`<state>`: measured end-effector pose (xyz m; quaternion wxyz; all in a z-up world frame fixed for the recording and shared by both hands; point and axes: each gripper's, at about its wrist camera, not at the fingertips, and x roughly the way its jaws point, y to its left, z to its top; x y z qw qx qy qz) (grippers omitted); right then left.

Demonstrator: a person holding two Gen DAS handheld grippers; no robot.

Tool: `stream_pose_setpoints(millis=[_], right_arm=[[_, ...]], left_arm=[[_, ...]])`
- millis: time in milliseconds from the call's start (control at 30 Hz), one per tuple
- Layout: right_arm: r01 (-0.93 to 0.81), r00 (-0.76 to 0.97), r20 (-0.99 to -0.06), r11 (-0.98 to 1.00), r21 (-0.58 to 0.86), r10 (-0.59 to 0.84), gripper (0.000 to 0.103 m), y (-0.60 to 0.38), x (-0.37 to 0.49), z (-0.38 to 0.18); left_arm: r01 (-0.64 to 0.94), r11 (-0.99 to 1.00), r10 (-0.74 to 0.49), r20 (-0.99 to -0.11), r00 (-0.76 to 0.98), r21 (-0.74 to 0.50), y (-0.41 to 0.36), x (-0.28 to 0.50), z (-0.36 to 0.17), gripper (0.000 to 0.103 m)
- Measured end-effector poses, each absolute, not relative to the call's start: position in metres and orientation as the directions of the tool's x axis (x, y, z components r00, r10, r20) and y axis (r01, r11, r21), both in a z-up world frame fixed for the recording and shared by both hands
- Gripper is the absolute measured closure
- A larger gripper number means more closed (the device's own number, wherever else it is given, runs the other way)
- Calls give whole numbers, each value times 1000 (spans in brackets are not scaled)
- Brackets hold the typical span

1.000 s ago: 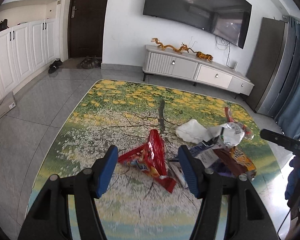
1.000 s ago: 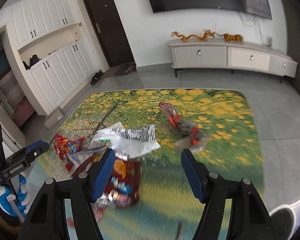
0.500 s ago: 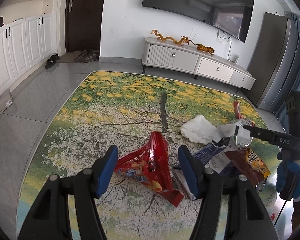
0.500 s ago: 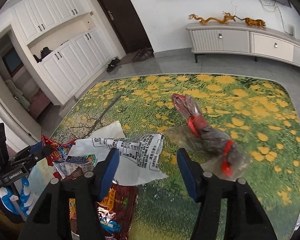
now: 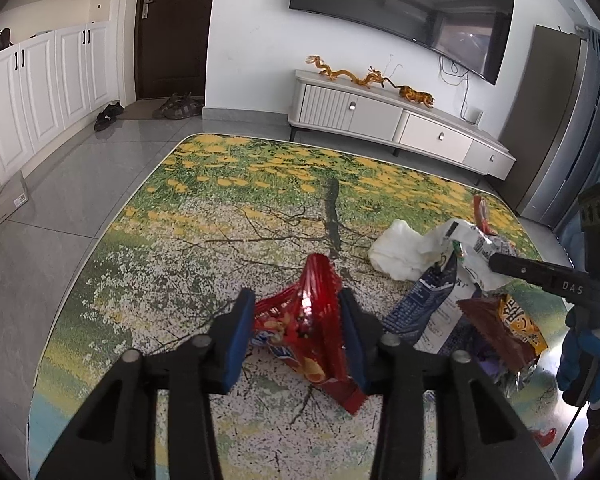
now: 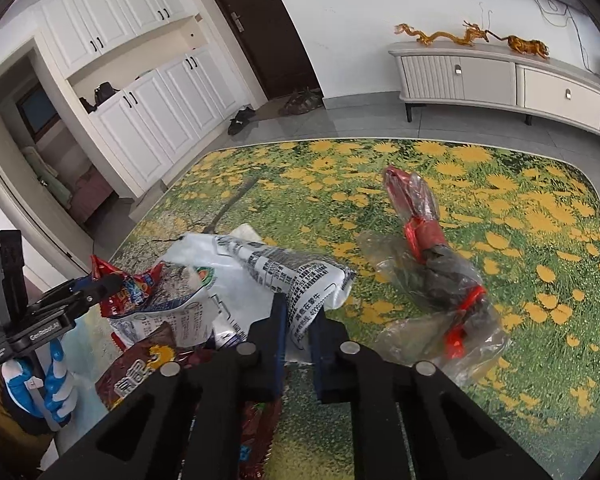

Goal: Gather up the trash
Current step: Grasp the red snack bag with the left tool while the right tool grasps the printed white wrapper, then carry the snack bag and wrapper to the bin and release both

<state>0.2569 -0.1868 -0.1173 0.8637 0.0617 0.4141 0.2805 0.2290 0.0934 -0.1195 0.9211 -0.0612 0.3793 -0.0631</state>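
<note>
Red foil: the red bag (image 5: 306, 330) stands crumpled on the rug (image 5: 204, 248), between the blue pads of the left gripper (image 5: 298, 338).
Left gripper: jaws closing on the red bag; the pads (image 5: 238, 340) look to touch the foil on both sides, so I judge the pinch as just taking hold.
Right gripper: (image 6: 298, 334) clamped shut on the printed edge of the white wrapper (image 6: 284, 276), which lifts in a fold above the pile.
Trash left: a brown bag (image 6: 140, 368) and a blue-and-white packet (image 5: 428, 300) lie under and beside the white wrapper; a clear bag (image 6: 432, 276) with red ties lies apart on the rug to the right; a white tissue (image 5: 396, 252) sits behind the pile.
Bin: none shows in either view.
Step in hand: both hands are securing a piece each before lifting.
Doing it well: finish the left squeeze before raising, since slick foil can slide out of a half-made pinch.
Lift: raise the white wrapper slowly; it overlaps the brown bag and may drag it.
Risk: crumbs may spill from the open red bag if it tips.
</note>
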Motion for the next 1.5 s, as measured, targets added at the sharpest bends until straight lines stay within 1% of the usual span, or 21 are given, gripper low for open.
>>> stream_pose_setpoints(millis=[67,133,267,467,567,900,1167,1367,1500], right_arm=[[-439,506,-674,833,336,538,95,-186,253,-114],[-441,514,-669,834,331,537,96,-185,248,-111],[-433,534,-652,836,336,539,96,-190,242,-105],[-421,576,-614,840,343,539,96,-198,226,-85],[-416,600,-591,841,346,539,96,-202,214,-71],[-400,673,-519,850,343,526,96,-215,155,-27],[-354,755,-445,871,341,482,96,-255,94,9],[-286,826,-389,898,335,408,96,-301,36,29],[-231,861,-365,912,339,354,96,-333,1,33]], left_arm=[[64,984,-164,-690,705,-169,96,227,-119,76],[56,983,-163,-686,709,-175,99,225,-117,78],[49,981,-164,-678,717,-186,104,220,-111,87],[42,981,-159,-662,732,-190,110,207,-97,89],[36,980,-159,-652,741,-197,114,199,-89,92],[38,978,-157,-595,788,-207,122,153,-48,94],[72,976,-174,-531,829,-208,112,111,-7,94],[143,972,-217,-479,851,-186,77,83,26,94],[220,960,-277,-460,844,-175,39,68,44,94]])
